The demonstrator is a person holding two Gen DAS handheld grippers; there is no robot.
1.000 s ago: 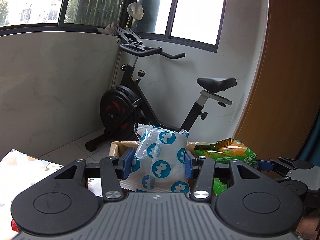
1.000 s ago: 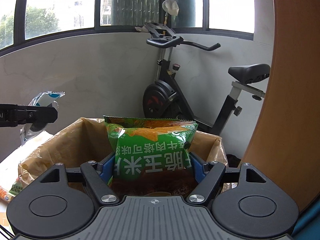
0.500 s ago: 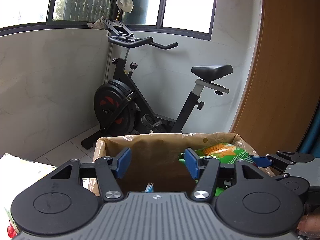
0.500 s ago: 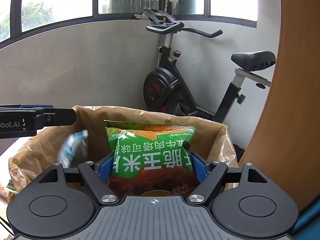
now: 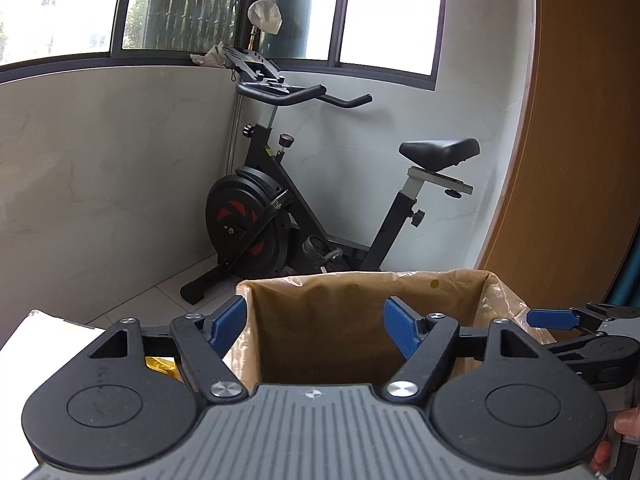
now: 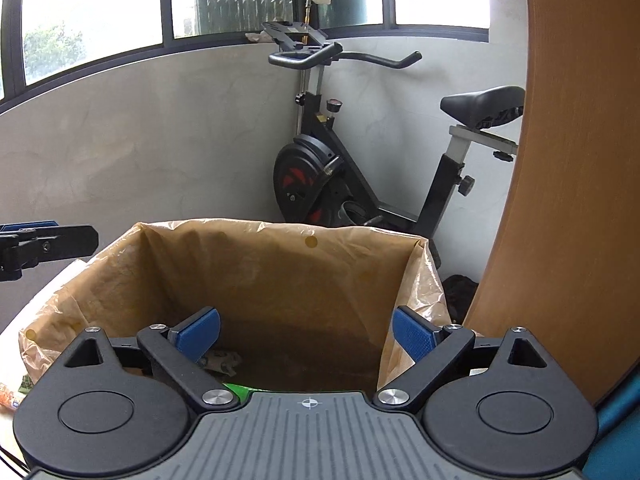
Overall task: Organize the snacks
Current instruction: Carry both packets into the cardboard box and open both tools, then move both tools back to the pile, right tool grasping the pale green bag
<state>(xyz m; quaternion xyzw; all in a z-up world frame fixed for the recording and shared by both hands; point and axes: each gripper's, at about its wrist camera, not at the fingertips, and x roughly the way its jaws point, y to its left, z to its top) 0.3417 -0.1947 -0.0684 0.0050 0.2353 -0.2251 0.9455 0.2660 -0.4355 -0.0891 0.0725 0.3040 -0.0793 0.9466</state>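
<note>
Both grippers, left gripper (image 5: 316,326) and right gripper (image 6: 306,332), hover over the brown lined bin (image 6: 280,264), jaws opening wide, nothing between them.

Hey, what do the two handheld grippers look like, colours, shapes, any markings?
Both look alike. The left gripper and right gripper each have a ribbed grey body with a small crosshair mark, two round black discs, black linkage arms with silver screws, and fingers faced with textured blue pads. No cables or sleeves show.
</note>
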